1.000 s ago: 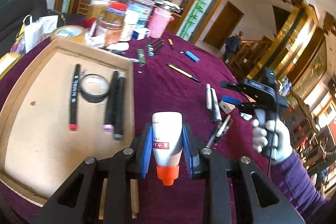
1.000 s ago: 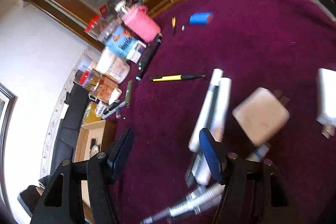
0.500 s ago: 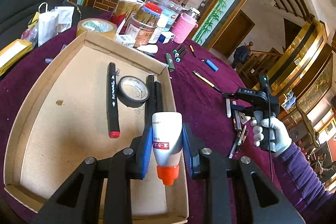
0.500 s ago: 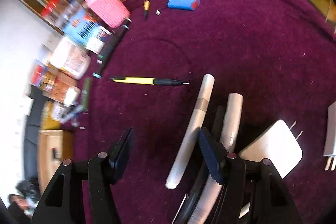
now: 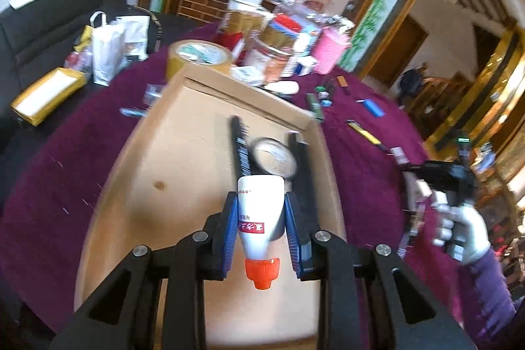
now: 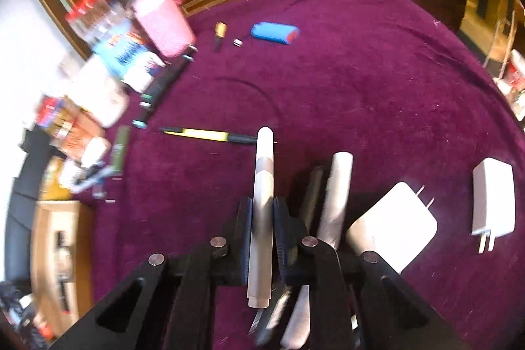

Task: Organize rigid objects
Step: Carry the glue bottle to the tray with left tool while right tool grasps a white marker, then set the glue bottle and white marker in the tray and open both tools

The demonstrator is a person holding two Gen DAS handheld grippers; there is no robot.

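Purple cloth covers the whole table [image 6: 377, 81], and the big cardboard tray [image 5: 183, 153] sits right under the left gripper [image 5: 261, 228]. That one's clamped on a white glue bottle [image 5: 259, 212], orange cap pointing back at the camera, long axis running near to far over the tray's right part. A black marker [image 5: 238, 143], a tape roll [image 5: 274, 156] and more markers lie just beyond it, so I'd guess the bare cardboard to the left is the safer drop. The right gripper [image 6: 262, 235] has just been closing and now pinches a silver pen [image 6: 262, 186], lengthwise too. Two white chargers [image 6: 393, 228] sit to its right, a yellow pen [image 6: 203, 133] farther off.
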